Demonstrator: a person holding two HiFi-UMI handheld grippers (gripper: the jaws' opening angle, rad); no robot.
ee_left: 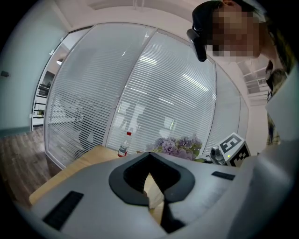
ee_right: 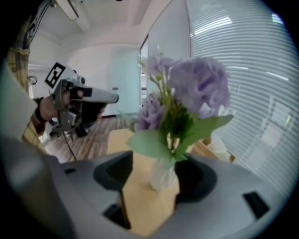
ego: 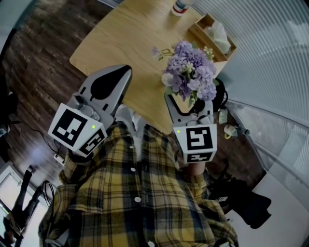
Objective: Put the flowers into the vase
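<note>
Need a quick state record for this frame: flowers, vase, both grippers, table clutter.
flowers: purple bunch, stems in the vase
vase: pale, upright on the table
right gripper: open, vase between its jaws, pads not pressing it
left gripper: shut, empty, away from the flowers
other: bottle and wooden box at the table's far side

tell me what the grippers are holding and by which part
Nothing: the right gripper is open, the vase untouched; the left gripper is shut and empty.

Right tongs [ee_right: 154,193] wide apart; purple flowers [ee_right: 198,91] stand in white vase [ee_right: 162,176] on wooden table [ee_right: 145,210].
</note>
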